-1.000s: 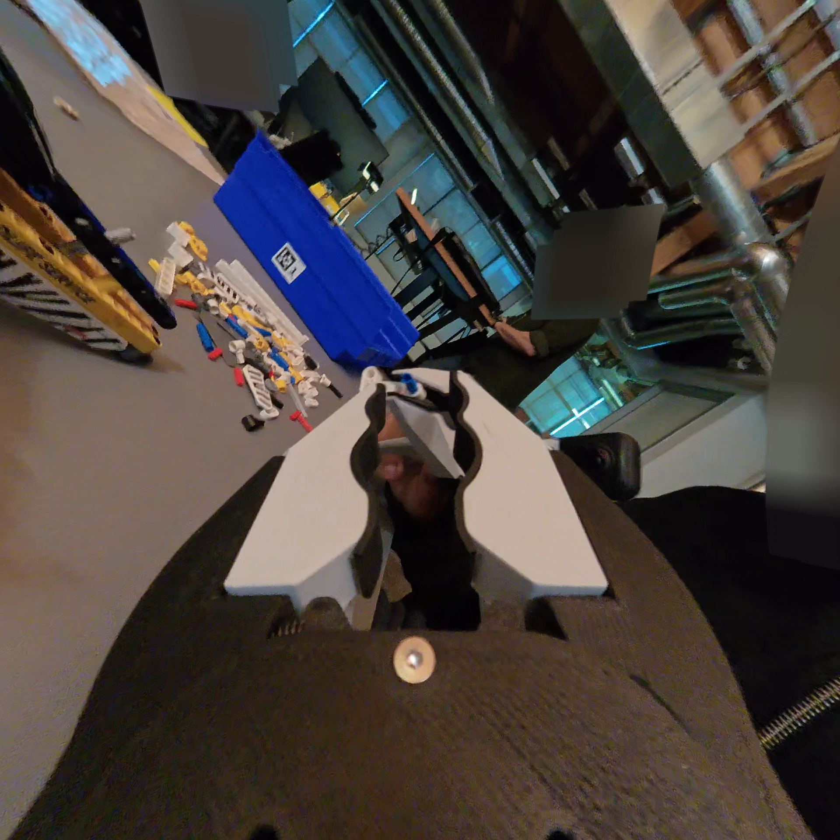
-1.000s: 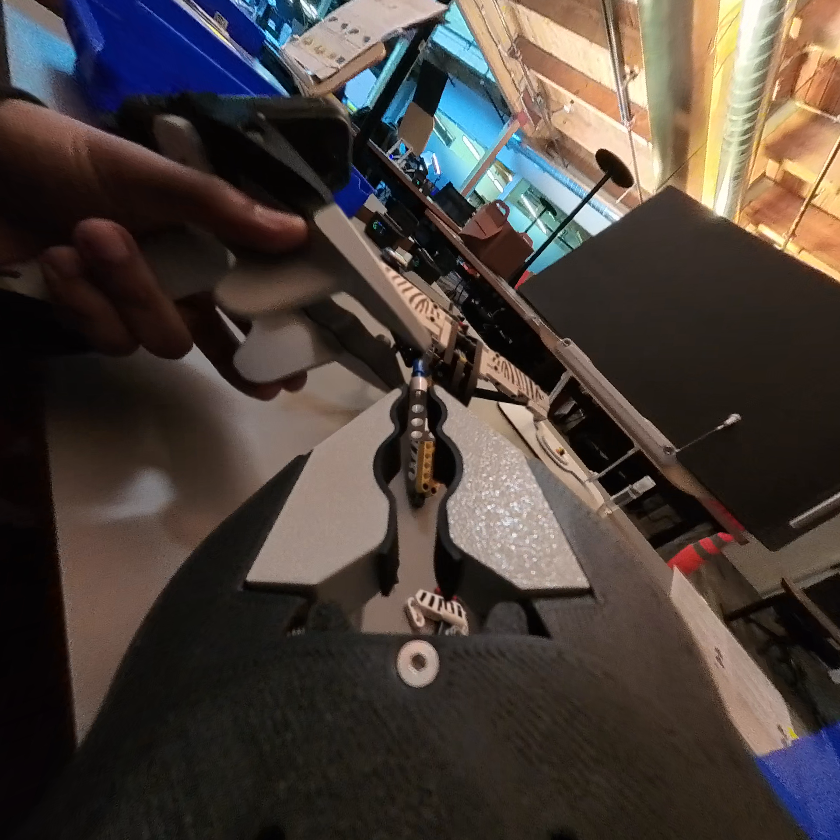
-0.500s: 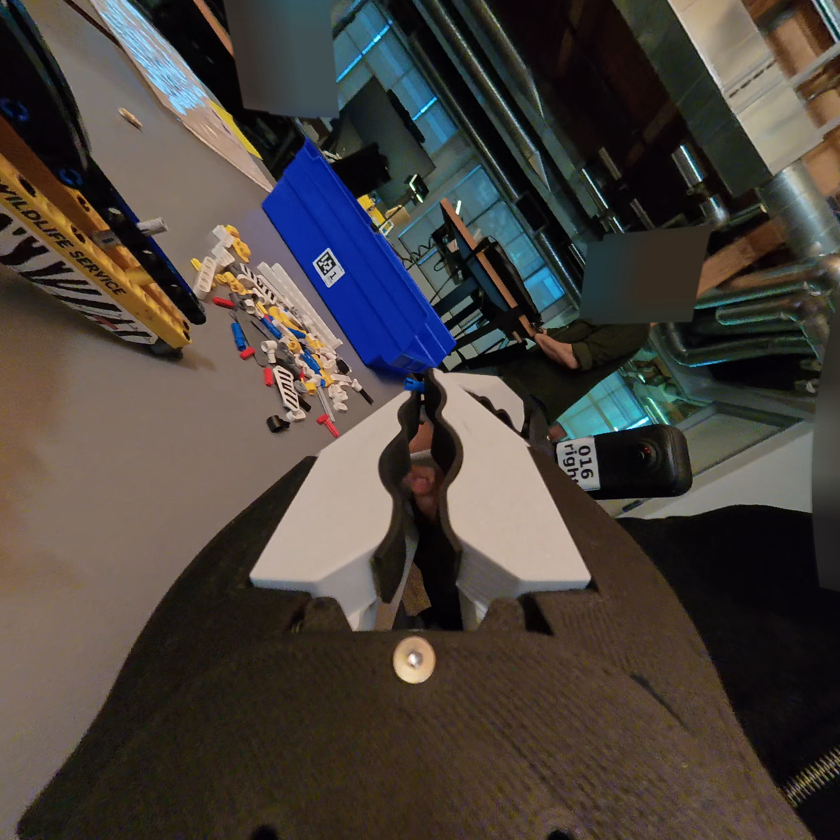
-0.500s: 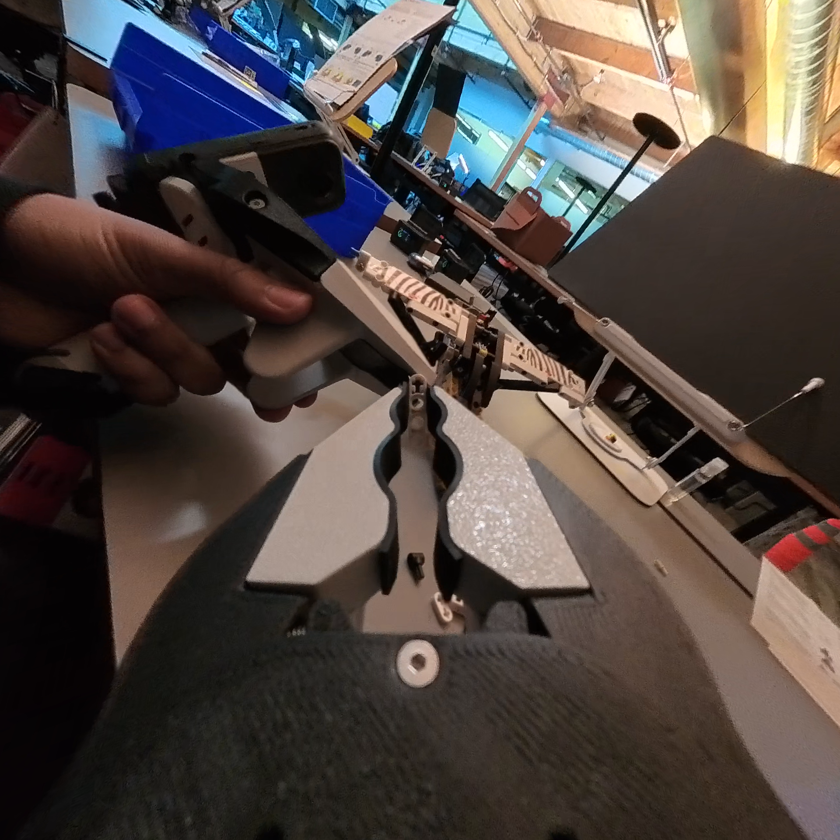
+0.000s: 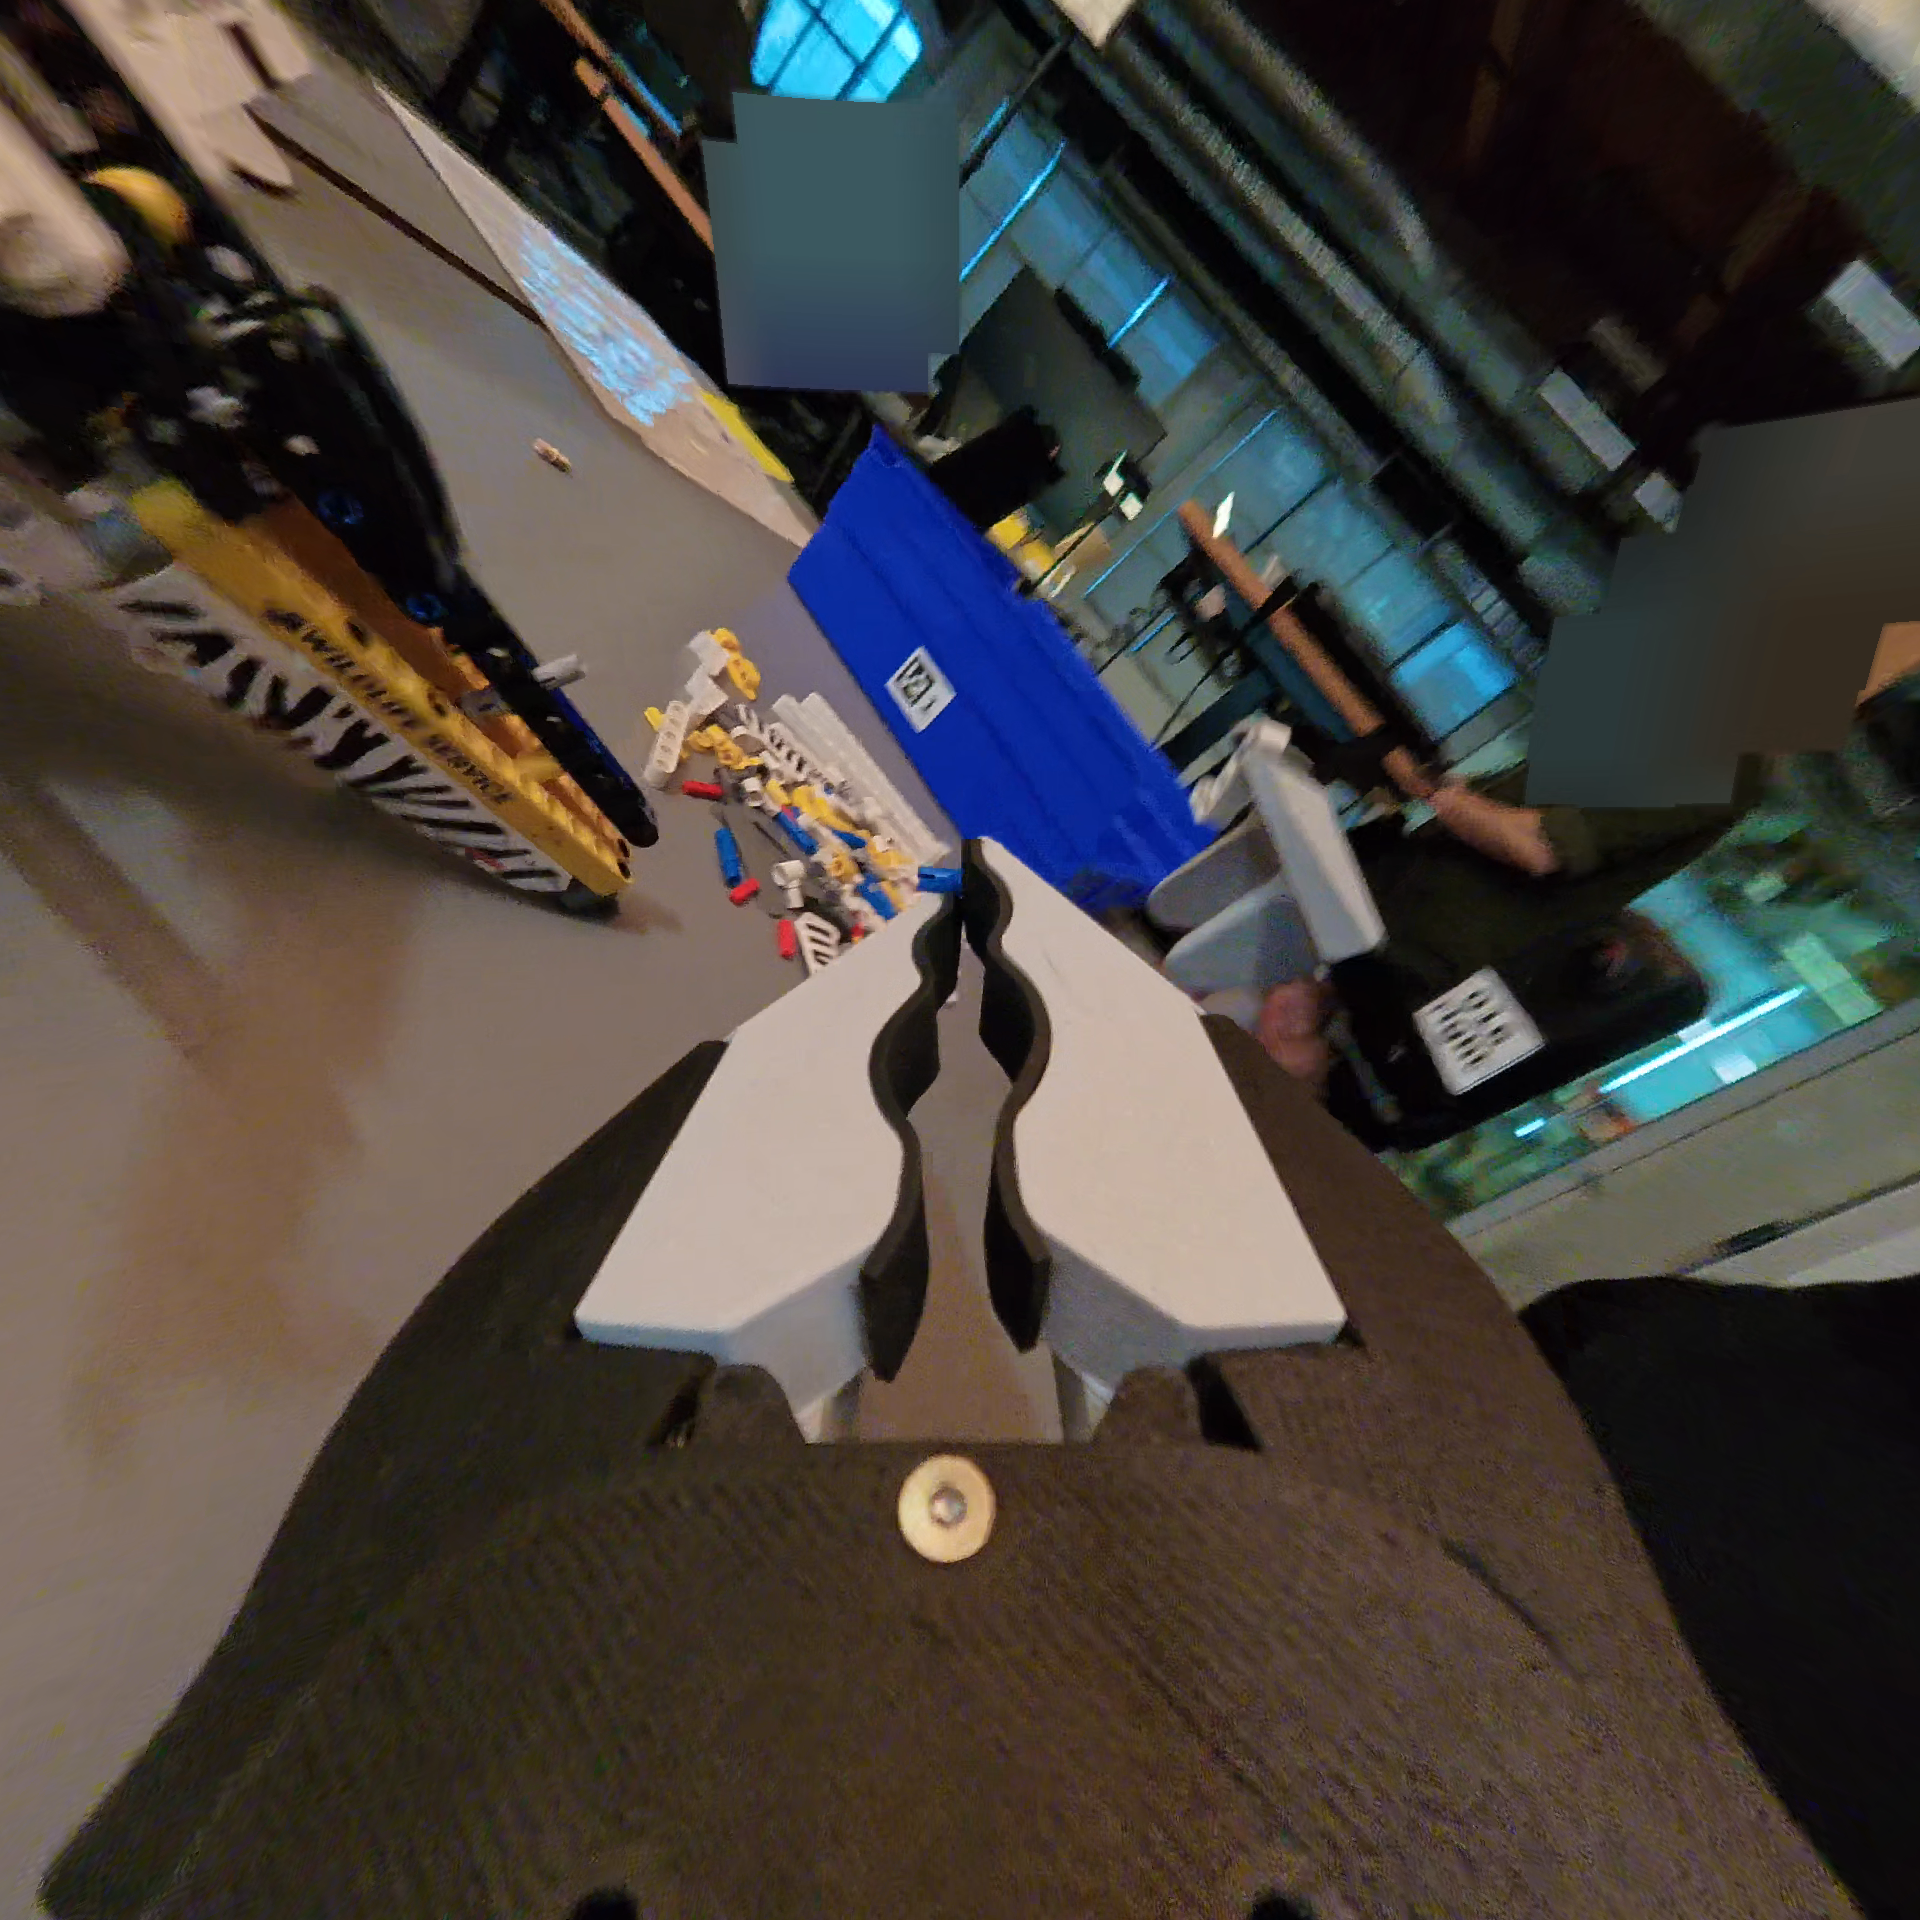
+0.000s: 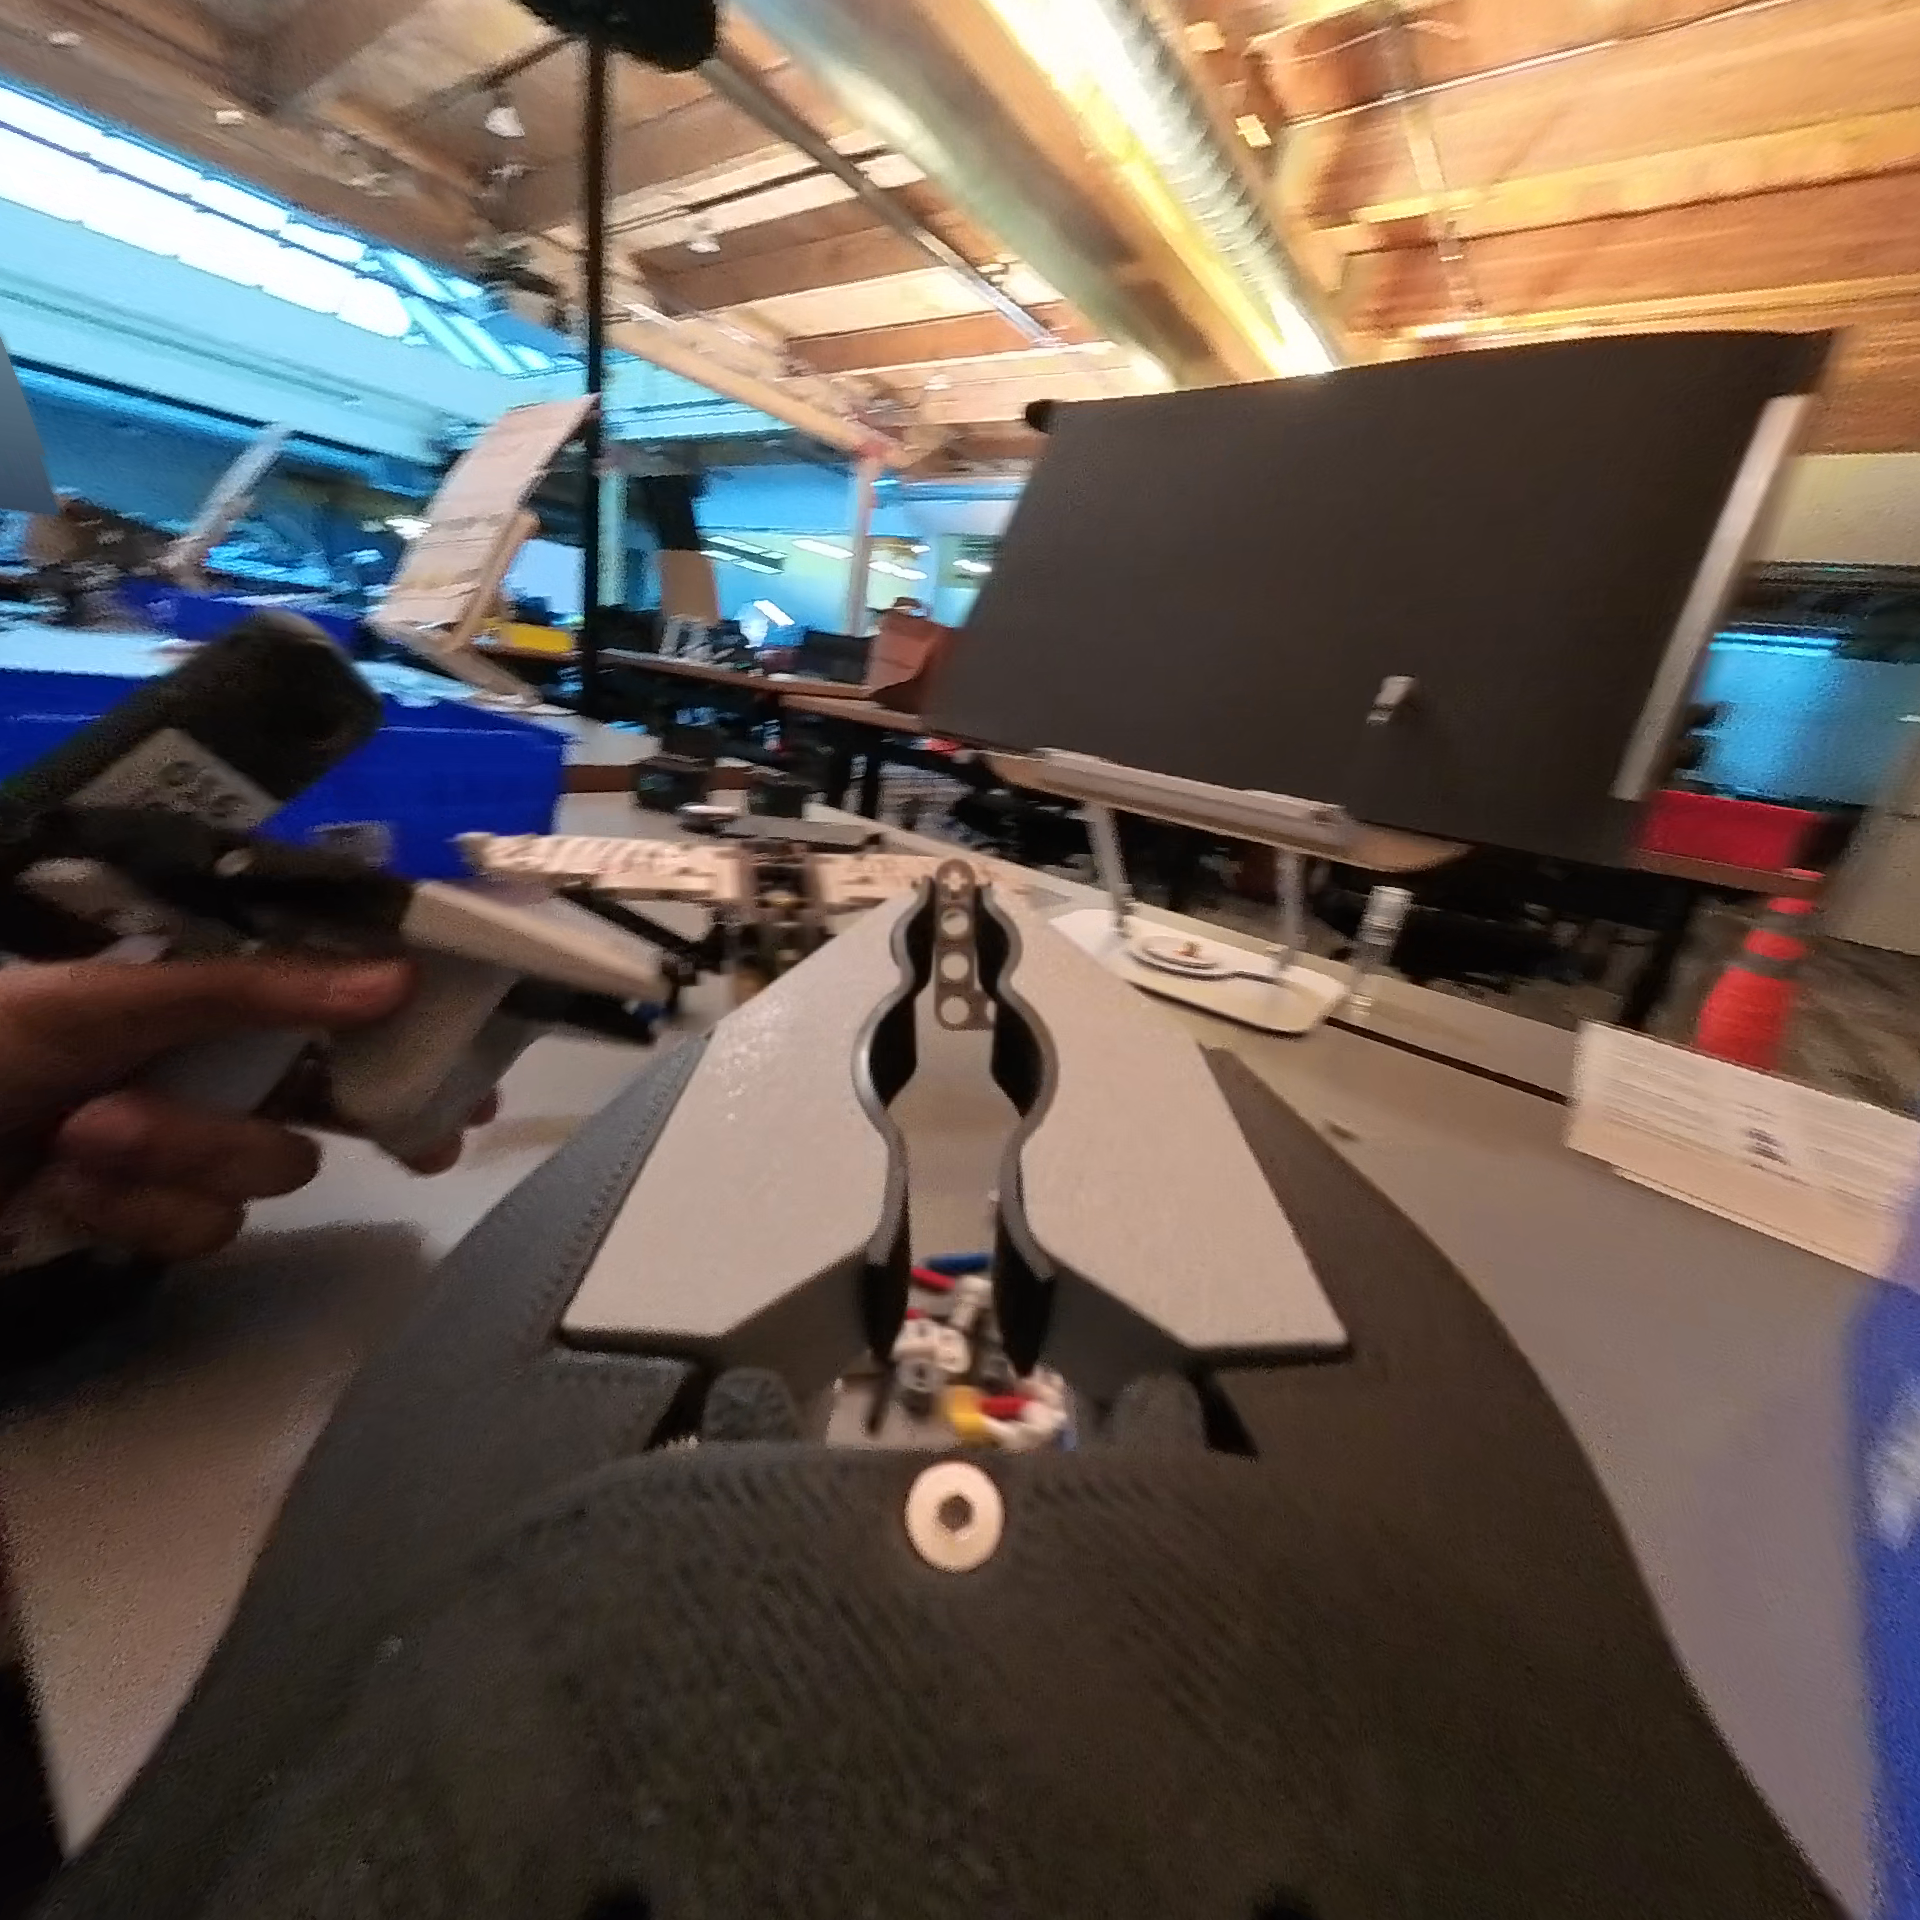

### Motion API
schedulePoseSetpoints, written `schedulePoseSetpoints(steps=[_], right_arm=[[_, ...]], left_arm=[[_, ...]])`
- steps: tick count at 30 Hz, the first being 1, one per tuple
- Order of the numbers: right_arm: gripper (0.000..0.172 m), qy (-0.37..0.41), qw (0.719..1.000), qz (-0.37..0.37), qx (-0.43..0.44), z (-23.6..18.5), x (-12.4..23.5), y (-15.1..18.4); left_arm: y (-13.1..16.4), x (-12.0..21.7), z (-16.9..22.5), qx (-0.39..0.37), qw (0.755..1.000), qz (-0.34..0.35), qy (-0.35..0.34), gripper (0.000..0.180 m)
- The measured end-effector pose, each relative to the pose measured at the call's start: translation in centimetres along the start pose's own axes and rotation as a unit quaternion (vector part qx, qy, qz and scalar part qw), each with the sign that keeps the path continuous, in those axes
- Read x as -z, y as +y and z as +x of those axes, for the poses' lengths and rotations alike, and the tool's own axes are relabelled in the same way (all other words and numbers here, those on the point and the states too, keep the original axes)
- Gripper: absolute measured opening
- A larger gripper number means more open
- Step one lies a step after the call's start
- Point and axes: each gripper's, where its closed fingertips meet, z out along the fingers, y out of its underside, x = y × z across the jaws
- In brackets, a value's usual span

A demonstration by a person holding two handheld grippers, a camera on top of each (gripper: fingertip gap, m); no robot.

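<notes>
Grey perforated plastic beam (image 6: 954, 961) sits clamped in right jaws; left jaws pinch a blue pin (image 5: 938, 878).

Black capital lettering ran along the yellow beam (image 5: 416, 717) of the brick-built model, smeared by motion blur. A white square label (image 5: 920, 686) bearing a black code mark sat on the side of the blue bin (image 5: 1018, 727). A white sticker (image 5: 1475, 1029) with rows of dark print was fixed to a black camera (image 5: 1558, 997), too blurred to read. In the right wrist view, another black camera (image 6: 249, 717) carried a grey label (image 6: 197, 779) with dark characters, a white box (image 6: 1745, 1132) bore small print, and a tilted printed sheet (image 6: 468, 530) stood behind, all unreadable
</notes>
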Motion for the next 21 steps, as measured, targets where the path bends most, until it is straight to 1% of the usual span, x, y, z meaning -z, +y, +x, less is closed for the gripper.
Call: schedulePoseSetpoints(steps=[2, 4, 6, 7, 10, 13, 14, 16, 18, 20, 21], right_arm=[[0.004, 0.041, 0.999, 0.006, -0.005, 2.8, 1.0, -0.1], [0.004, 0.068, 0.997, 0.007, -0.028, 4.9, 1.7, 0.1], [0.004, 0.066, 0.996, 0.011, -0.066, 5.6, 2.0, 0.3], [0.004, 0.059, 0.995, 0.014, -0.081, 5.7, 2.0, 0.3], [0.004, 0.052, 0.995, 0.007, -0.084, 5.5, 2.0, 0.6], [0.004, 0.043, 0.997, -0.01, -0.065, 4.7, 1.6, 1.0], [0.004, 0.039, 0.997, -0.017, -0.058, 4.4, 1.5, 1.2], [0.004, 0.031, 0.998, -0.027, -0.052, 3.9, 1.2, 1.6], [0.004, 0.01, 0.997, -0.026, -0.073, 3.3, 1.0, 1.7], [0.004, -0.037, 0.99, -0.005, -0.139, 2.5, 1.0, 1.3], [0.004, -0.067, 0.98, 0.006, -0.186, 2.2, 1.0, 1.1]], left_arm=[[1.6, -2.2, 0.2, -0.089, 0.994, -0.054, -0.03, 0.0], [2.9, -4.6, 0.0, -0.184, 0.975, -0.106, -0.06, 0.002], [3.4, -6.9, -0.3, -0.253, 0.954, -0.14, -0.081, 0.002], [3.5, -7.9, -0.7, -0.276, 0.945, -0.153, -0.091, 0.003], [4.0, -10.2, -1.8, -0.289, 0.932, -0.192, -0.103, 0.003], [4.3, -11.0, -3.1, -0.274, 0.928, -0.222, -0.121, 0.002], [4.3, -11.0, -3.5, -0.267, 0.927, -0.229, -0.13, 0.005], [3.9, -11.0, -3.5, -0.264, 0.931, -0.218, -0.128, 0.014], [3.1, -10.8, -2.9, -0.277, 0.935, -0.186, -0.118, 0.019], [2.4, -10.4, -1.8, -0.287, 0.941, -0.153, -0.097, 0.024], [2.3, -10.2, -0.7, -0.29, 0.945, -0.137, -0.067, 0.025]])
